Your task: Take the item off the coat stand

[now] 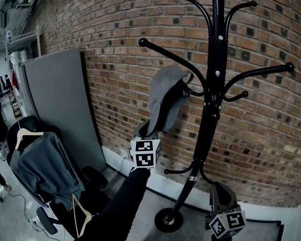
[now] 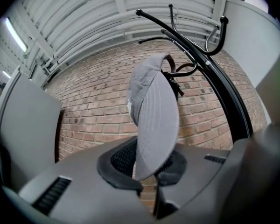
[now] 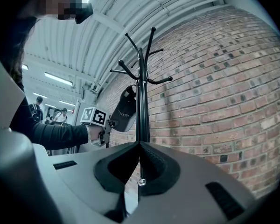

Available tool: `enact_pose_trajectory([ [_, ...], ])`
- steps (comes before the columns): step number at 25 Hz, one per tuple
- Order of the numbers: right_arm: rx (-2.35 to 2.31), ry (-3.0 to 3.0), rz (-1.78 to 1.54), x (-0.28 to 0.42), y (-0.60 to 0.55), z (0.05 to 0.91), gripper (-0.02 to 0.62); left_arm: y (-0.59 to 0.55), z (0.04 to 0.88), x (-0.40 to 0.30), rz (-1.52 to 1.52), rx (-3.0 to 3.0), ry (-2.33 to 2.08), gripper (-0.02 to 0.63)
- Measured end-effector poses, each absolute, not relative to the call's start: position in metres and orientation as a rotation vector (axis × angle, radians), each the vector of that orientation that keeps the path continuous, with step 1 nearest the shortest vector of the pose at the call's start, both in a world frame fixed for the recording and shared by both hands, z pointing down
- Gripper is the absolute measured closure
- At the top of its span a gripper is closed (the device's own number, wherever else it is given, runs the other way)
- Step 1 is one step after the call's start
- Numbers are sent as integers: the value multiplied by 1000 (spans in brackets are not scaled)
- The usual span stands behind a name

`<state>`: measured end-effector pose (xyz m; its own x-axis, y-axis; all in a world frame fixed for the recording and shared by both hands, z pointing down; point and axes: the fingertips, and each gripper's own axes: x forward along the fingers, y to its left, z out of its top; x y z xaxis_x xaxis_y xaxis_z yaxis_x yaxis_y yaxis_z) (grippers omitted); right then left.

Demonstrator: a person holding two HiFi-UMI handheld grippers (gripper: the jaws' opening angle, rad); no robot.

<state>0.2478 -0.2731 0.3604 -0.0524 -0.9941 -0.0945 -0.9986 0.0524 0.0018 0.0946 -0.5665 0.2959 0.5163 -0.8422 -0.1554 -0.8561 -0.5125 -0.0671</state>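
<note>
Soft grey cap (image 2: 151, 115), curved and stitched

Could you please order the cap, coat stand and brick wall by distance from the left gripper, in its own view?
1. Cap, clamped in the left gripper.
2. Coat stand, behind the cap, to the right.
3. Brick wall, farthest back.

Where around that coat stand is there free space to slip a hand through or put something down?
Free: the bare hooks on the coat stand's right side, and the floor between its base and the chairs. Crowded: the hook where the left gripper pinches the cap, and the chairs draped with a jacket.
</note>
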Motion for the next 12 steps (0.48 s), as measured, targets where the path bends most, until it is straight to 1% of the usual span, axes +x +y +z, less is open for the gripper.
enact_pose_trajectory([
  [12, -2067, 2275, 95, 234, -271, 363, 586, -586, 258, 36, 224, -2497, 1620, 568],
])
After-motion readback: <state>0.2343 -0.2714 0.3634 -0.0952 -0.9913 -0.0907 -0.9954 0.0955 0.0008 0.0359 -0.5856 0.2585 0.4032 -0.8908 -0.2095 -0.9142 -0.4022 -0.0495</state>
